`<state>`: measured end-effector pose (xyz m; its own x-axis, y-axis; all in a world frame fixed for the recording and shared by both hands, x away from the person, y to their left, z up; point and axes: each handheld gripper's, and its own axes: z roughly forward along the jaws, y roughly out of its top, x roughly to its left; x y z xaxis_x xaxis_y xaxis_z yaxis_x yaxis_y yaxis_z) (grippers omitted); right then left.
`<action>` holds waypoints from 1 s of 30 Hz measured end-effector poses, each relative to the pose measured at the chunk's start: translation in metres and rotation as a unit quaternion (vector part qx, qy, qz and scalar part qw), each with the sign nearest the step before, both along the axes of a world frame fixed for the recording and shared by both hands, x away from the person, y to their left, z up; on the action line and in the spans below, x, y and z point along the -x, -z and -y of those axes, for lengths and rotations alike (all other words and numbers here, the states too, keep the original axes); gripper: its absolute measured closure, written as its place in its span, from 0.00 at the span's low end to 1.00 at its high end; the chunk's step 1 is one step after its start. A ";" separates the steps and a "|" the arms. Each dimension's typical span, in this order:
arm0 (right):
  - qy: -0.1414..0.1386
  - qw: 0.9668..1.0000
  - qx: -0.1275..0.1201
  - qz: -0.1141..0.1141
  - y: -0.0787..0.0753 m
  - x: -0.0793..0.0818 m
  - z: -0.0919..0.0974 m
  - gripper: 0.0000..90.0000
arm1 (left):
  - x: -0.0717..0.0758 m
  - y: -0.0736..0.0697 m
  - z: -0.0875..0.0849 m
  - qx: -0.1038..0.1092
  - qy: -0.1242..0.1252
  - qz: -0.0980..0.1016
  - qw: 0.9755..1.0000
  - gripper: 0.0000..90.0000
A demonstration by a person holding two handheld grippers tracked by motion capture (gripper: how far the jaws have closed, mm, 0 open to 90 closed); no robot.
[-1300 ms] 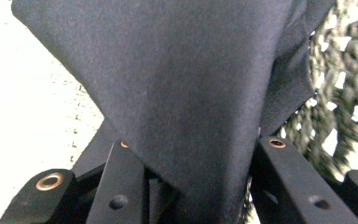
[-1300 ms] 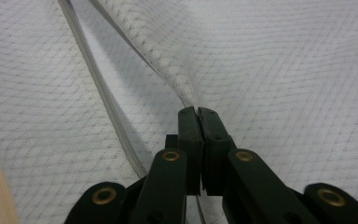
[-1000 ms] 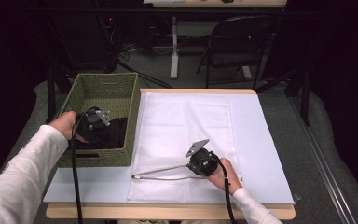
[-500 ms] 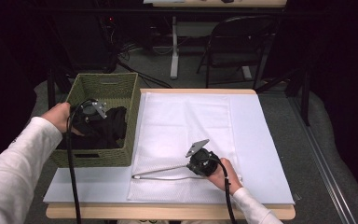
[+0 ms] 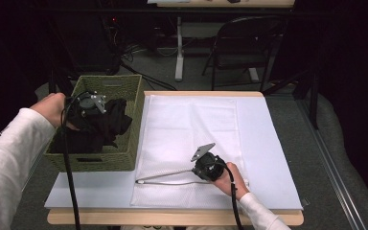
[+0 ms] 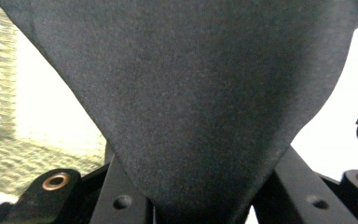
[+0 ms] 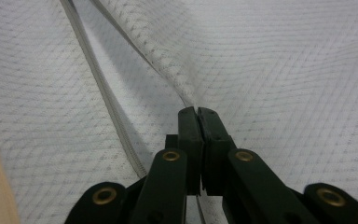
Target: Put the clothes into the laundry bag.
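Observation:
A black garment [image 5: 109, 120] hangs partly out of a green woven basket [image 5: 111, 84] at the table's left. My left gripper [image 5: 94, 102] is above the basket, shut on the garment. In the left gripper view the black cloth [image 6: 191, 93] is pinched between the jaws of the left gripper [image 6: 198, 207]. A white mesh bag [image 5: 191, 124] lies flat in the middle of the table. My right gripper [image 5: 206, 168] rests at its near edge. In the right gripper view the right gripper [image 7: 197, 112] is shut on the mesh bag's edge [image 7: 261, 70], beside the zipper [image 7: 95, 86].
The bag lies on a white board [image 5: 273, 158] over a wooden table [image 5: 172, 218]. The bag's opened zipper edge [image 5: 163, 175] runs left from my right hand. A dark folding chair [image 5: 249, 43] and a desk leg [image 5: 178, 48] stand beyond the table.
My left hand has risen over the basket, drawing the black garment up with it. The right hand and the mesh bag have stayed put.

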<state>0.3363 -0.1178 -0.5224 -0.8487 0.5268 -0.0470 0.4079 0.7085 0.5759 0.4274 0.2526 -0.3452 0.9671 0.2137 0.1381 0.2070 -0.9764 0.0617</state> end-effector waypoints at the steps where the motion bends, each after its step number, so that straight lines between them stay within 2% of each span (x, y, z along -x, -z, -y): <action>1: 0.001 1.000 0.000 -0.002 0.000 0.000 0.000 0.99 | 0.001 -0.004 0.001 -0.004 0.000 0.002 1.000 0.77; 4: -0.002 1.000 0.002 0.003 0.000 0.000 0.000 0.99 | 0.003 -0.015 0.004 -0.014 0.004 0.005 1.000 0.77; 9: -0.002 1.000 -0.001 0.000 0.001 0.000 -0.001 0.99 | 0.010 -0.028 0.010 -0.025 0.009 -0.004 1.000 0.77; 13: -0.005 1.000 -0.003 0.000 0.001 0.000 -0.001 0.99 | 0.017 -0.033 0.015 -0.022 0.014 -0.011 1.000 0.77; 17: -0.003 1.000 -0.003 -0.001 0.000 0.001 -0.001 0.99 | 0.024 -0.036 0.020 -0.019 0.005 -0.023 1.000 0.77; 20: -0.003 1.000 -0.002 0.001 0.000 0.001 -0.002 0.99 | 0.032 -0.038 0.024 -0.021 0.006 -0.031 0.999 0.78; 22: -0.004 1.000 -0.001 -0.001 0.000 0.001 -0.002 0.99 | 0.038 -0.038 0.026 -0.024 0.006 -0.029 0.999 0.79; 25: -0.003 1.000 0.000 -0.002 0.000 0.002 -0.002 0.99 | 0.047 -0.037 0.031 -0.026 0.017 -0.036 0.999 0.82; 30: -0.002 1.000 0.000 0.000 0.000 0.002 -0.003 0.99 | 0.057 -0.024 0.037 -0.033 0.018 -0.042 0.998 0.83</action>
<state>0.3341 -0.1145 -0.5224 -0.8510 0.5231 -0.0469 0.4051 0.7106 0.5753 0.3709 0.2158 -0.3215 0.9827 0.1723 0.0681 0.1740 -0.9846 -0.0188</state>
